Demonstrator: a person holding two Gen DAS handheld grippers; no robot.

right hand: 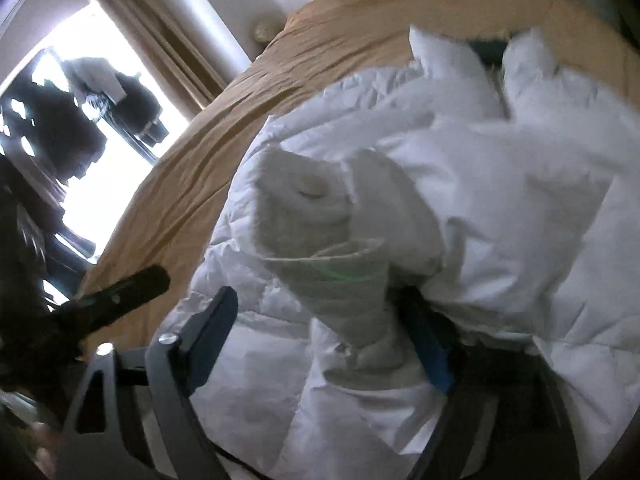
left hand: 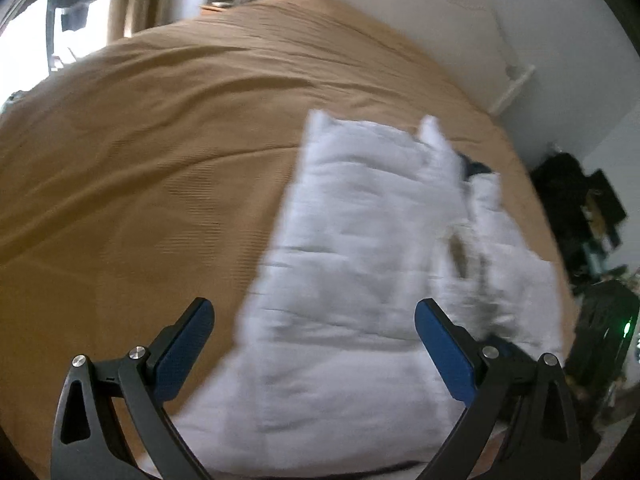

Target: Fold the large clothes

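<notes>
Slipping off the far bed edge: puffy white coat (right hand: 460, 208), with left tongs (left hand: 314, 320) and right tongs (right hand: 324, 320) both wide apart, holding nothing.

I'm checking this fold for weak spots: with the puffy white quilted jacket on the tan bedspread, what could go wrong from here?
1. The right gripper stands open around the ribbed cuff; the sleeve may slip free.
2. The puffy white quilted jacket looks bulky and may spring open.
3. It lies near the tan bedspread edge and could slide off.
</notes>
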